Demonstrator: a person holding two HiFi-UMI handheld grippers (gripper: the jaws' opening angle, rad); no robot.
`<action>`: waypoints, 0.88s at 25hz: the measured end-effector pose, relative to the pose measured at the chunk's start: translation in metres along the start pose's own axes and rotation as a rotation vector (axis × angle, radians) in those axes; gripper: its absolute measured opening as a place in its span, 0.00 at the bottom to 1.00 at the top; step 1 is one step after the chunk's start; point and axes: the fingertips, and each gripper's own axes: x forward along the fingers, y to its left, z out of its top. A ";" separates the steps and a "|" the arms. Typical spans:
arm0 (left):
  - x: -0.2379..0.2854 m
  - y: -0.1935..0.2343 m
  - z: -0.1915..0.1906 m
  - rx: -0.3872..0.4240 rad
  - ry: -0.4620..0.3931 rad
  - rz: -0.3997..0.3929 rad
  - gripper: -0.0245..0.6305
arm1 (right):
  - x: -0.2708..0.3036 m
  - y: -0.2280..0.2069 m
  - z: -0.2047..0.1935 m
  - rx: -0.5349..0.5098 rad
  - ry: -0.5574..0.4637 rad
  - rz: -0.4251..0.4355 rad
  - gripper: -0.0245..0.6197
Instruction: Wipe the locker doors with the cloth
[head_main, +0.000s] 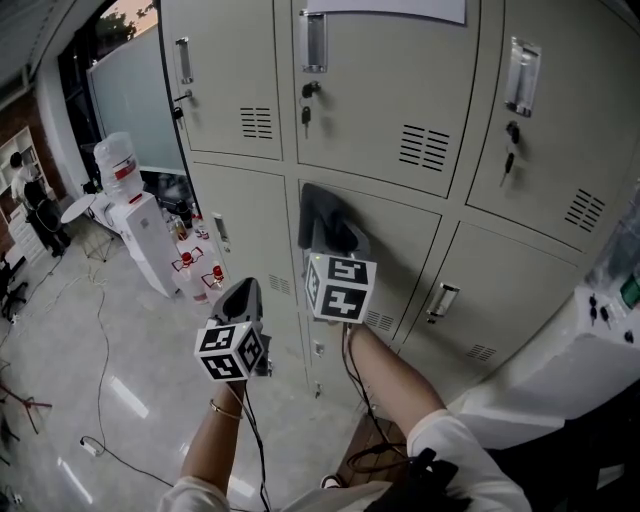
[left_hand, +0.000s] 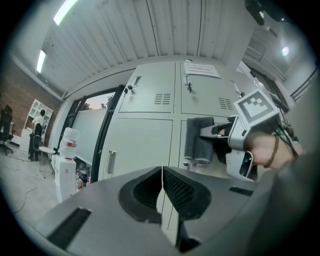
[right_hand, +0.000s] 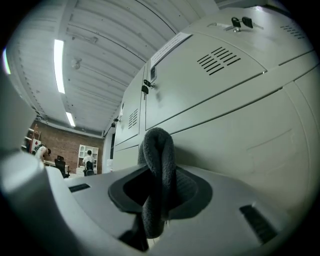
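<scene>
A dark grey cloth (head_main: 322, 215) is pressed flat against a beige locker door (head_main: 400, 260) in the middle row. My right gripper (head_main: 335, 240) is shut on the cloth (right_hand: 157, 175), which folds up between its jaws. In the left gripper view the cloth (left_hand: 199, 139) hangs on the door beside the right gripper (left_hand: 220, 132). My left gripper (head_main: 243, 300) hangs lower and to the left, away from the lockers; its jaws are shut with nothing between them (left_hand: 161, 192).
Beige lockers (head_main: 380, 90) with handles, keys and vents fill the wall. A water dispenser (head_main: 135, 225) with bottles stands at the left by a doorway. Cables (head_main: 100, 330) trail over the glossy floor. A white machine (head_main: 560, 370) sits at the right. People stand far off (head_main: 30, 205).
</scene>
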 end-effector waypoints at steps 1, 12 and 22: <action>0.001 -0.002 0.000 -0.001 -0.001 -0.003 0.05 | -0.002 -0.002 0.000 -0.006 0.000 -0.005 0.15; 0.006 -0.026 -0.005 -0.004 0.005 -0.045 0.05 | -0.035 -0.040 0.009 -0.017 0.003 -0.072 0.15; 0.004 -0.046 -0.011 0.006 0.020 -0.067 0.05 | -0.067 -0.077 0.012 -0.019 0.008 -0.127 0.15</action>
